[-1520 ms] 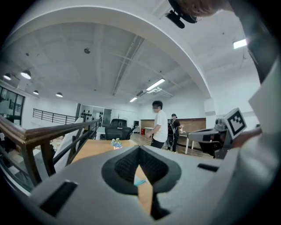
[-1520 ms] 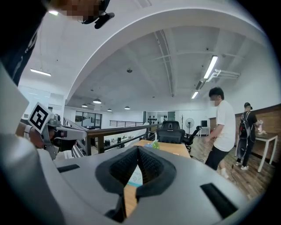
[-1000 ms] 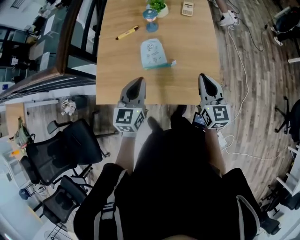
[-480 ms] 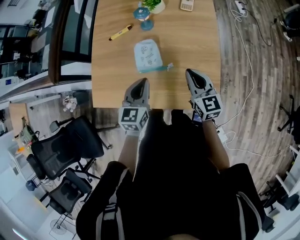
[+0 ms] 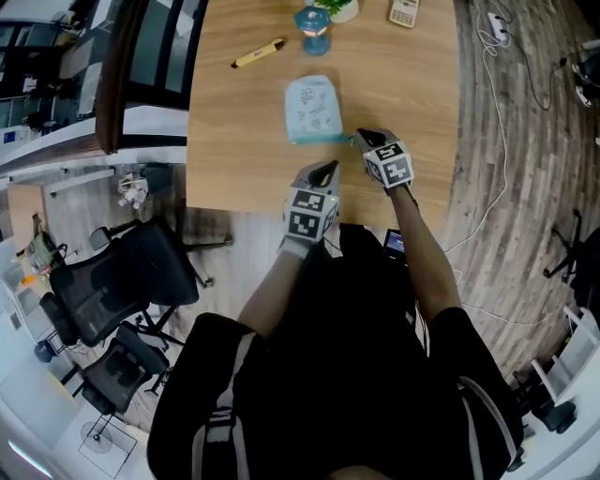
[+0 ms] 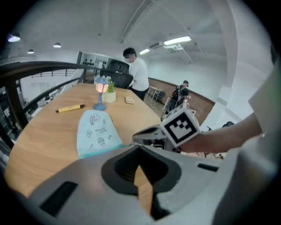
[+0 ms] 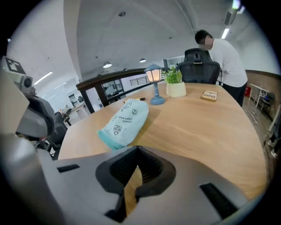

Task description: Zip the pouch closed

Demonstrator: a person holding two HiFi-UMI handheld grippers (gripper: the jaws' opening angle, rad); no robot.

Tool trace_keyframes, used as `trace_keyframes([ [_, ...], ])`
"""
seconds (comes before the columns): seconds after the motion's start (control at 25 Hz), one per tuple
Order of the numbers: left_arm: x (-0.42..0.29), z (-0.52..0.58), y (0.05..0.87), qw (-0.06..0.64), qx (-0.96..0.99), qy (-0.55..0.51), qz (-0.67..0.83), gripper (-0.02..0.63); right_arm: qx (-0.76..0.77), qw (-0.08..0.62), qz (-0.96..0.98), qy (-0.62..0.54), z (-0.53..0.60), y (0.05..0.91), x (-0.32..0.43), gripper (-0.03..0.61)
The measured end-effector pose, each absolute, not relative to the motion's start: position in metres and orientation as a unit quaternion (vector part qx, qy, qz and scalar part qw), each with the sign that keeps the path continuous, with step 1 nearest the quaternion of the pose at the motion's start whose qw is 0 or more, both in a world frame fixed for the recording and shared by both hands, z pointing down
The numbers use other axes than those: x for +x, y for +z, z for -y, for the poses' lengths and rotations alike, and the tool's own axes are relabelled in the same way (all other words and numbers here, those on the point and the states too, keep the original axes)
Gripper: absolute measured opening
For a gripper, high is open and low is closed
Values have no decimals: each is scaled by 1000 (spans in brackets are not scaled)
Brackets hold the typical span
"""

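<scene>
A pale blue pouch (image 5: 312, 108) with small drawings lies flat on the wooden table (image 5: 234, 131), its teal zip edge towards me. My left gripper (image 5: 325, 170) hovers over the table's near edge, just short of the pouch's near right corner, jaws shut and empty. My right gripper (image 5: 366, 137) is shut and empty too, right beside the zip's right end. In the left gripper view the pouch (image 6: 94, 132) lies ahead to the left and the right gripper (image 6: 147, 137) crosses in front. The right gripper view shows the pouch (image 7: 124, 121) ahead to the left.
Behind the pouch are a yellow marker (image 5: 258, 53), a small blue lamp (image 5: 312, 21), a potted plant (image 5: 339, 7) and a calculator (image 5: 405, 11). Office chairs (image 5: 103, 300) stand on the floor at the left. A person (image 6: 138, 77) stands at the table's far end.
Both grippers have come down and forward from in front of my body to the table's near edge, close to the pouch. The right one travelled further.
</scene>
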State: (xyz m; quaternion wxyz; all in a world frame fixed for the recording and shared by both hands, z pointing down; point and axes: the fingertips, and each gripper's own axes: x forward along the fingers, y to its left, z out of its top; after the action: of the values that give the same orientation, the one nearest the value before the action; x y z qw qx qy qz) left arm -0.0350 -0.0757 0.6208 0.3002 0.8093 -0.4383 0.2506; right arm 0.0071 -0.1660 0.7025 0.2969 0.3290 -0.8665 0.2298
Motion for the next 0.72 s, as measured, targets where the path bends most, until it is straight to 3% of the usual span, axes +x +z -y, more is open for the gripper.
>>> trace_keyframes([
  [0.28, -8, 87, 689, 405, 770, 309, 384, 7, 312, 350, 846, 252, 164, 727, 4, 12],
  [0.48, -13, 111, 715, 427, 742, 331, 397, 14, 311, 348, 846, 258, 165, 729, 4, 12],
  [0.6, -13, 121, 722, 433, 736, 328, 404, 96, 312, 348, 846, 257, 164, 730, 4, 12],
  [0.72, -11, 123, 728, 428, 734, 337, 405, 98, 314, 348, 846, 256, 164, 730, 4, 12],
])
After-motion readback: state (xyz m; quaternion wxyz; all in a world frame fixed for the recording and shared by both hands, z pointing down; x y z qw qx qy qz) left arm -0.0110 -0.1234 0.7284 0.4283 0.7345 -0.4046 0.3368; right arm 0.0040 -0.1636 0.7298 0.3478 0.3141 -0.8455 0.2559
